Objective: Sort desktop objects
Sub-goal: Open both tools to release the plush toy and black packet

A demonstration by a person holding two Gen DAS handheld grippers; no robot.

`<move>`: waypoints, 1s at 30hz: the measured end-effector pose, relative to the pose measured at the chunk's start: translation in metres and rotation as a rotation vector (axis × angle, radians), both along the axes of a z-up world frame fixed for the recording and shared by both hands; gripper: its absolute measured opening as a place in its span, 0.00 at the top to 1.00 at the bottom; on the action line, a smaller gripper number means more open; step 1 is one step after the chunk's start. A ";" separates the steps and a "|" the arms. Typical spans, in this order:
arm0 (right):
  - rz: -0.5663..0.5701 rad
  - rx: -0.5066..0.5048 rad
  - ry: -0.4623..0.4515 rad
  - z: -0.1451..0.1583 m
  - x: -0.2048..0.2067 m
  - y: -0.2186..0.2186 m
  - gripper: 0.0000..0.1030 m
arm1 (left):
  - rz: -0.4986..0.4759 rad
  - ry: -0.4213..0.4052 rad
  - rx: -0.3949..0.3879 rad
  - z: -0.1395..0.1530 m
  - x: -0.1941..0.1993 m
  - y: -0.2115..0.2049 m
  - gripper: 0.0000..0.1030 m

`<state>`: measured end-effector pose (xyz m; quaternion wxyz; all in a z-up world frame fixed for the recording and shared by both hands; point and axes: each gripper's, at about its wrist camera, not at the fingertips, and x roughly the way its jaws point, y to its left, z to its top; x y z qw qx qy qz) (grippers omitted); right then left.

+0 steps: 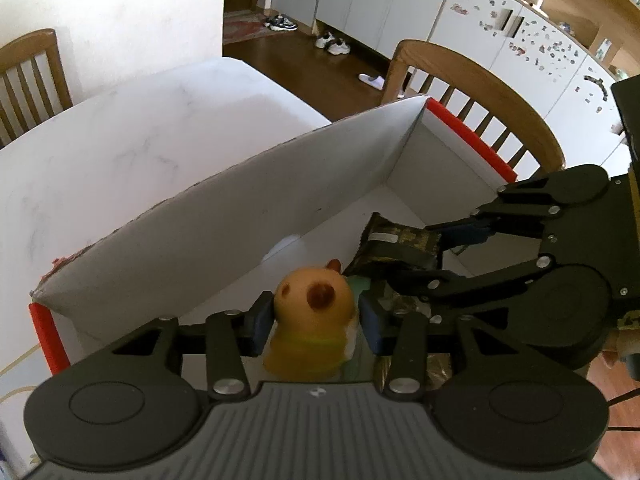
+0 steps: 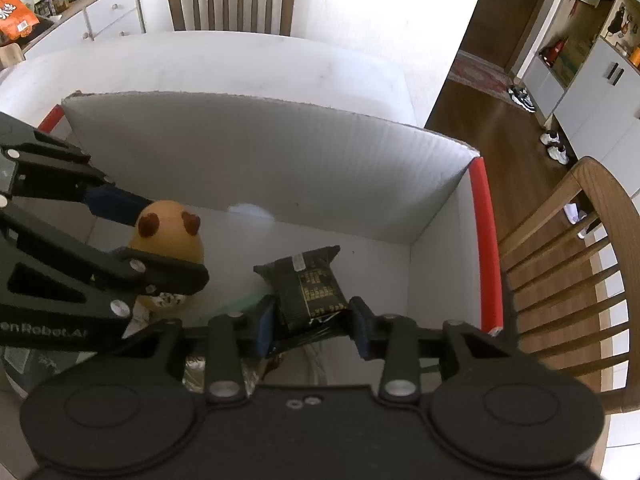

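Grippers work side by side inside a white cardboard box (image 2: 280, 168) with red edges: the left gripper (image 1: 316, 320) brackets a yellow toy figure (image 1: 312, 320), whether gripped is unclear; the right gripper (image 2: 312, 322) pinches a dark packet (image 2: 310, 288). Box walls hem both in; wooden chairs (image 2: 568, 264) flank the white table (image 1: 120, 128).

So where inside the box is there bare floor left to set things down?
Bare floor lies along the back wall and in the corner by the red-edged side, beyond the black packet. The near side is crowded: yellow toy, packet and wrappers.
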<state>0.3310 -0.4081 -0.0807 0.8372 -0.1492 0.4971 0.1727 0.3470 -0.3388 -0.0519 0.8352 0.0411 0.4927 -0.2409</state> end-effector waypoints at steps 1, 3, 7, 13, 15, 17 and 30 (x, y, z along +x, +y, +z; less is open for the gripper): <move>-0.001 0.000 0.000 0.000 0.000 0.000 0.60 | 0.002 -0.002 0.000 0.000 0.000 0.001 0.48; -0.003 -0.004 -0.003 0.000 0.000 -0.001 0.60 | 0.015 -0.015 -0.001 0.002 -0.001 0.003 0.40; -0.005 0.009 -0.012 0.004 -0.002 -0.004 0.57 | 0.024 -0.017 -0.025 0.005 -0.003 0.008 0.37; 0.010 0.016 -0.039 0.018 -0.008 -0.006 0.53 | 0.026 -0.049 -0.055 0.017 -0.012 0.012 0.36; 0.016 0.014 -0.050 0.023 -0.010 -0.004 0.52 | 0.025 -0.063 -0.066 0.022 -0.016 0.013 0.34; 0.019 0.018 -0.056 0.028 -0.013 -0.007 0.52 | 0.029 -0.076 -0.075 0.028 -0.020 0.016 0.34; 0.054 0.098 -0.080 0.058 -0.042 -0.004 0.50 | 0.056 -0.111 -0.117 0.052 -0.062 0.038 0.26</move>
